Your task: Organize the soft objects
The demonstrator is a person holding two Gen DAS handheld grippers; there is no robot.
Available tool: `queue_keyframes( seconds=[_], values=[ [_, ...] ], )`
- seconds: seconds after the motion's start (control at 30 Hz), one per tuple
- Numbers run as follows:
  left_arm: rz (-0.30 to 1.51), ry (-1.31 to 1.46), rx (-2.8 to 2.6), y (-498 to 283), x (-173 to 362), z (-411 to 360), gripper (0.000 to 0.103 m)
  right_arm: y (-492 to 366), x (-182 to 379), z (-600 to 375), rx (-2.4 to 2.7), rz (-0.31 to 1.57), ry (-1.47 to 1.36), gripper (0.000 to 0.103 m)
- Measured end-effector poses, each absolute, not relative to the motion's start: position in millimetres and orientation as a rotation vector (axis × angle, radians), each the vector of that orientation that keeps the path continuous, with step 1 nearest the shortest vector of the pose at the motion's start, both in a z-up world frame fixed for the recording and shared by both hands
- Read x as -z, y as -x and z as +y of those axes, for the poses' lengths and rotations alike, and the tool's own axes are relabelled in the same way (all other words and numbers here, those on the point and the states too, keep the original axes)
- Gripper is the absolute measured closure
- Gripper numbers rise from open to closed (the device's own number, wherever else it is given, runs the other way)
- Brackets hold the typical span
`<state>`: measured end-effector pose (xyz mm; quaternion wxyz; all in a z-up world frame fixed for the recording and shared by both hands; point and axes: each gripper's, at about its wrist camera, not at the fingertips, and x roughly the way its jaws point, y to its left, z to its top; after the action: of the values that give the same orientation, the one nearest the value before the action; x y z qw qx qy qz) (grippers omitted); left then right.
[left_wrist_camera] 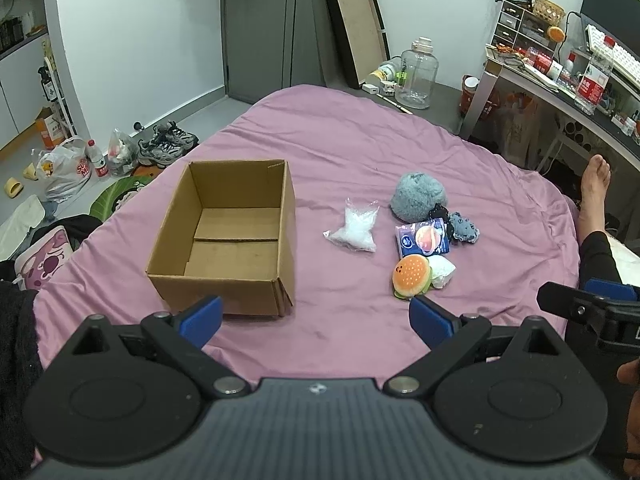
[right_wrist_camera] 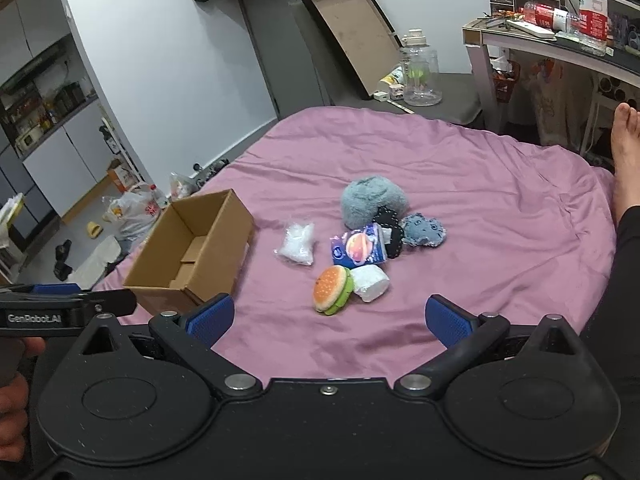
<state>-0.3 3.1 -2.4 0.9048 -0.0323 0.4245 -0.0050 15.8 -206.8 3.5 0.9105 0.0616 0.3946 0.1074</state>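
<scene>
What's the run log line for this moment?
stage: start | box: empty | burger, other soft items: on bed | left tool: open | right tool: open

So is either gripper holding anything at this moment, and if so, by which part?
Nothing is held. The left gripper and right gripper are both open above the bedsheet, short of the soft toys.

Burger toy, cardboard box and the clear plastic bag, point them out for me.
Burger toy (right_wrist_camera: 330,289): right wrist view, on its orange bun.
Cardboard box (left_wrist_camera: 224,288): left wrist view, on its near outer wall.
Plastic bag (left_wrist_camera: 354,229): left wrist view, on its white middle.
</scene>
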Motion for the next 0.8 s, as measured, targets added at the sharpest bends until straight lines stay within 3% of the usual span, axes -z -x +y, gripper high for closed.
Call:
queue_keyframes(
  seconds=[0.8],
  values=[
    [0.876,0.051,0.016,0.8,3.7,1.3,0.004,-19.4,4.5,-207.2,-0.21,0.833,-0.13,0.0]
  ],
)
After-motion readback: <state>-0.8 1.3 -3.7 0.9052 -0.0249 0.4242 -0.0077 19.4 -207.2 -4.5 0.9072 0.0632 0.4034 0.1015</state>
